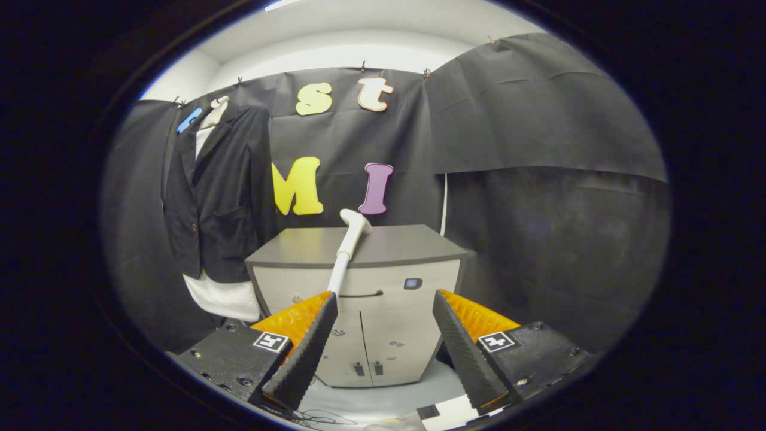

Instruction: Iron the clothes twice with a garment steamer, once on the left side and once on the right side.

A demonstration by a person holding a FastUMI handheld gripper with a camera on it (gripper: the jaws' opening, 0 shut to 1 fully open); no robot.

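A dark jacket [218, 197] over a white shirt hangs on a hanger against the booth's wall, left of a grey cabinet [359, 287]. A white garment steamer [347, 248] leans on the cabinet, its head resting on the top and its handle sloping down over the front edge toward my left finger. My gripper [386, 299] is open, a wide gap between the fingers and nothing held. The cabinet front stands beyond the fingers, and the steamer's handle ends just ahead of the left fingertip [326, 302].
The cabinet has a drawer with a handle and two lower doors, and stands on a pale floor [383, 401]. A thin white cord [444, 203] runs down the wall behind the cabinet. A thin dark wire lies on the floor beneath my fingers.
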